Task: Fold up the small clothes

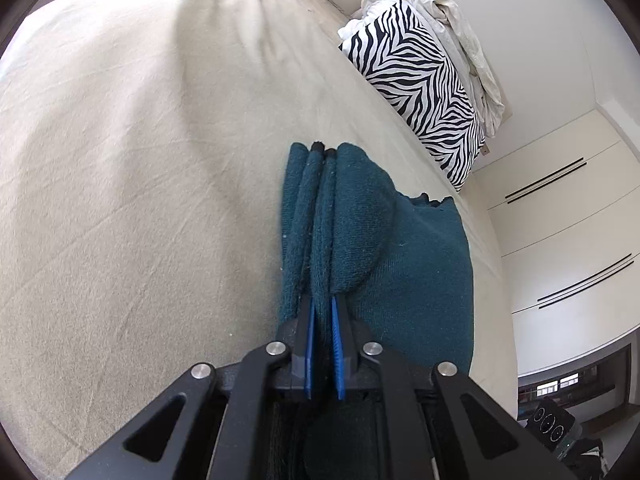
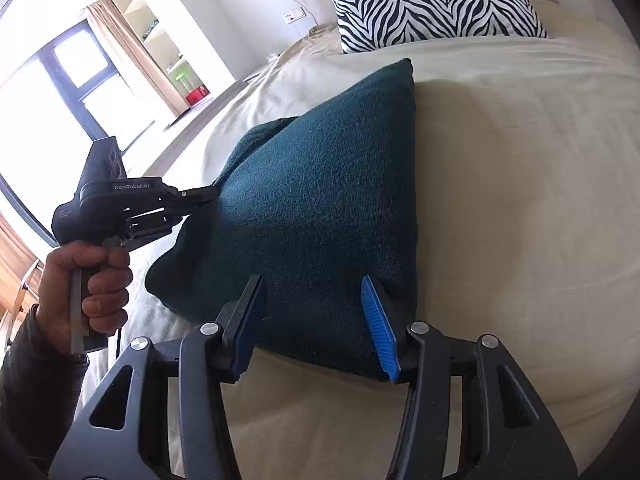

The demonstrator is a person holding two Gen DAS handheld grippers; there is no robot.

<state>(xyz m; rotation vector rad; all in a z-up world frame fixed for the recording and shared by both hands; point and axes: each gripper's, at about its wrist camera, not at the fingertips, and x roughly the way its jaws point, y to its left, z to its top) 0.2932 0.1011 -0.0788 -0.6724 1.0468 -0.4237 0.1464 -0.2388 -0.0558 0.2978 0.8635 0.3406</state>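
A dark teal cloth (image 2: 320, 208) lies on a bed covered with a cream sheet (image 1: 140, 160), spread toward the middle of the mattress and reaching back toward the head end, where a zebra-striped pillow (image 2: 432, 4) sits against the headboard; in the left wrist view the same pillow (image 1: 420, 80) lies along the far edge of the bed with crumpled pale bedding (image 1: 460, 32) heaped behind it.

The left gripper (image 1: 322, 152) has its jaws pressed together on a bunched fold of the cloth (image 1: 400, 260); the fabric wraps over both fingers, only the dark tips poking out at the top, and the blue pads (image 1: 309, 344) show just above the linkage; seen from the right wrist, this gripper (image 2: 214, 192) bites the left edge of the cloth, held by a person's hand (image 2: 86, 280) in a dark sleeve (image 2: 36, 380).

The right gripper (image 2: 316, 304) has its jaws spread; the near corner of the cloth lies between them, and the blue pads (image 2: 378, 328) stand clear of the fabric on either side without pressing it; the cloth's right edge runs straight up the sheet from beside the right-hand finger to a pointed corner near the pillow.

Beyond the bed's left edge are a window (image 2: 52, 92) with a curtain (image 2: 128, 52) and shelves.
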